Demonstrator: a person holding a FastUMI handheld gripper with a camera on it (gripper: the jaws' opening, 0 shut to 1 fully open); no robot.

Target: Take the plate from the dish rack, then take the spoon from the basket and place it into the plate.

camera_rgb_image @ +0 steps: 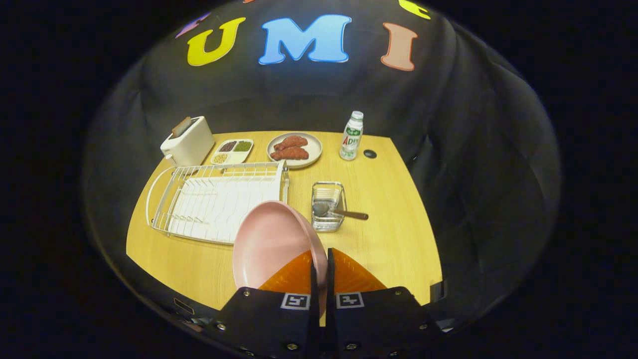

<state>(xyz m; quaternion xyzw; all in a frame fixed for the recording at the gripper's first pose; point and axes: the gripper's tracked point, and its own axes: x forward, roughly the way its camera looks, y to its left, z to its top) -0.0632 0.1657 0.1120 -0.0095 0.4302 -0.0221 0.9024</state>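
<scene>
The wooden bench (389, 234) carried a white wire dish rack (219, 202) on its left half. Behind the rack stood a white toaster (188, 142), with a divided tray of beans (232, 151) just beside it. A plate of meat (294, 149), a small bottle (352, 136) and a dark cap (370, 153) followed along the far edge. Near the middle sat a clear basket (328, 207) holding a spoon (339, 212).

The gripper (319, 259) sat at the bottom centre of the frame, its two fingers (294, 276) drawn almost together, a thin gap between them. Both pressed on the rim of the pink plate (269, 244), which stood tilted on edge, rising toward the middle of the frame, just left of centre.
</scene>
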